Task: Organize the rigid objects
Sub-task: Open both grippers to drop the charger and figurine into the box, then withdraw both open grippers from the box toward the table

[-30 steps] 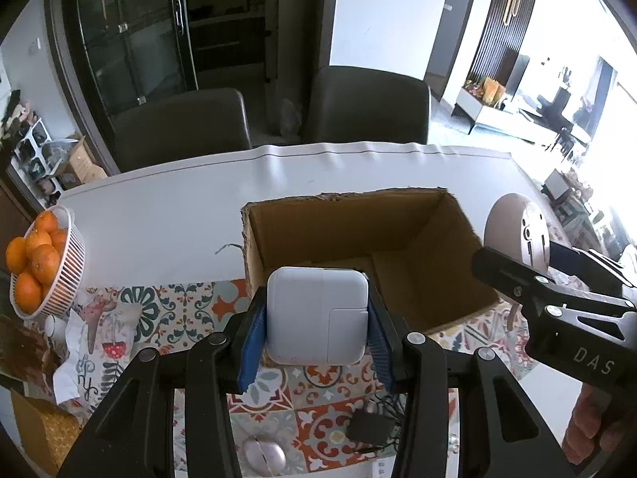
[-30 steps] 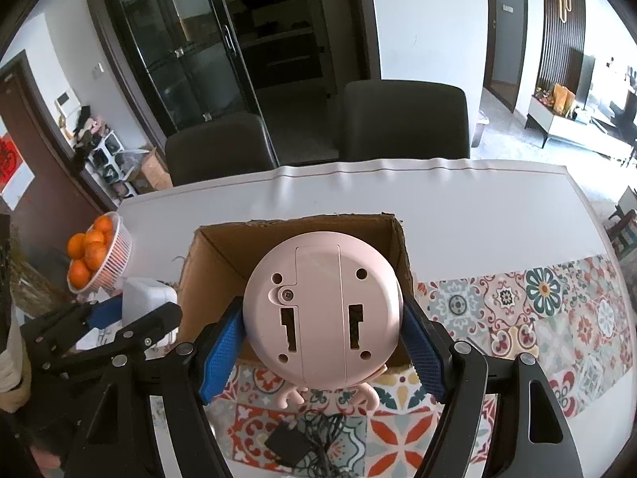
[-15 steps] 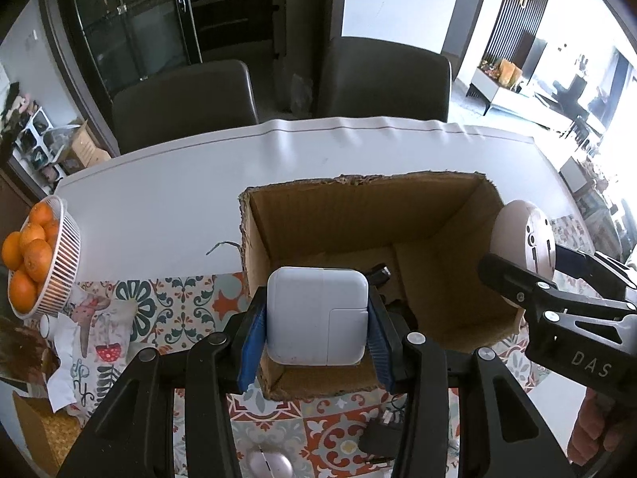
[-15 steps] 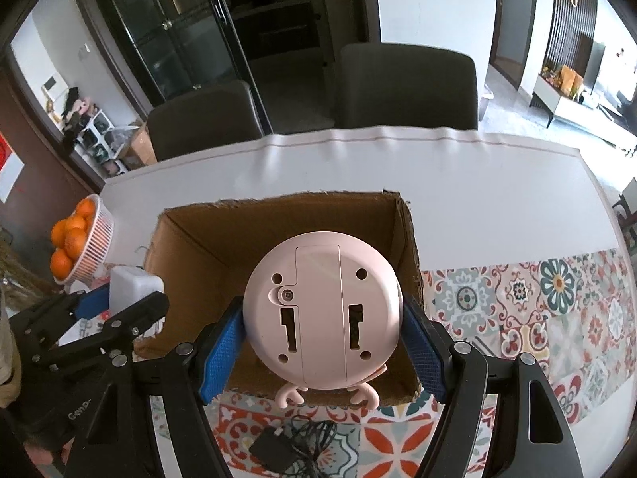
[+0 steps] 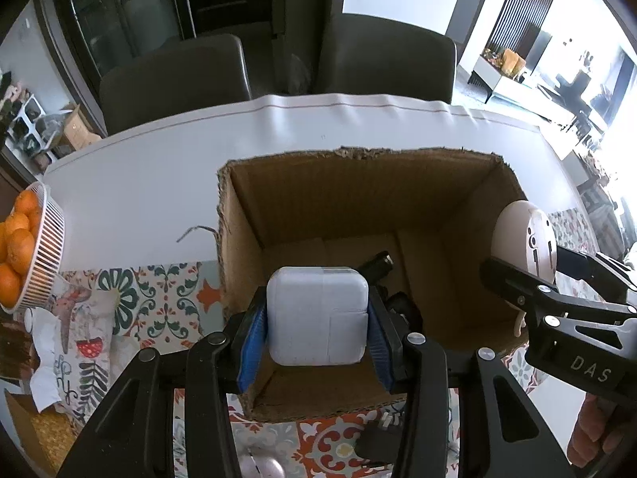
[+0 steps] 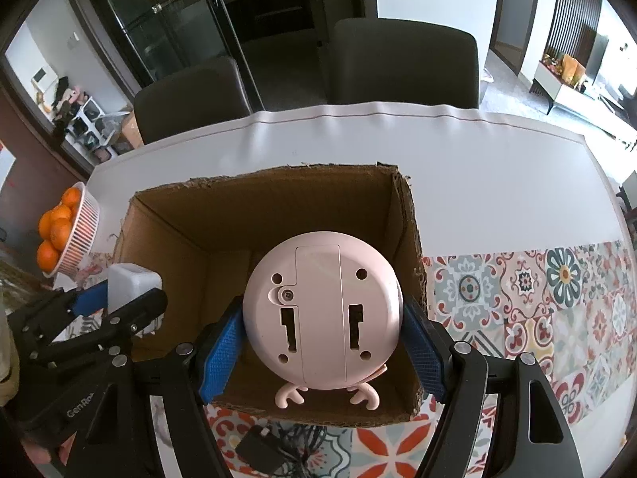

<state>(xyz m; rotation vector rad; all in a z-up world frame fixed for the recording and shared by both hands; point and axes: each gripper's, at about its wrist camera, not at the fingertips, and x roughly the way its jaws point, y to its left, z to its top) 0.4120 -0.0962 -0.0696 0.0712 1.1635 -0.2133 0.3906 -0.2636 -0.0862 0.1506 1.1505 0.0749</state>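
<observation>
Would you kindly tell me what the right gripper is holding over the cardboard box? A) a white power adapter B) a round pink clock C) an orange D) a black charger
B: the right gripper has its blue pads pressed on both sides of the pink clock, seen from the back, over the box.

- The left claw [image 5: 316, 318] squeezes a white charger block [image 5: 317, 316] over the open cardboard box [image 5: 358, 195].
- The right claw [image 5: 529, 263] holds a pink round clock [image 5: 523, 239] at the box's right side.
</observation>
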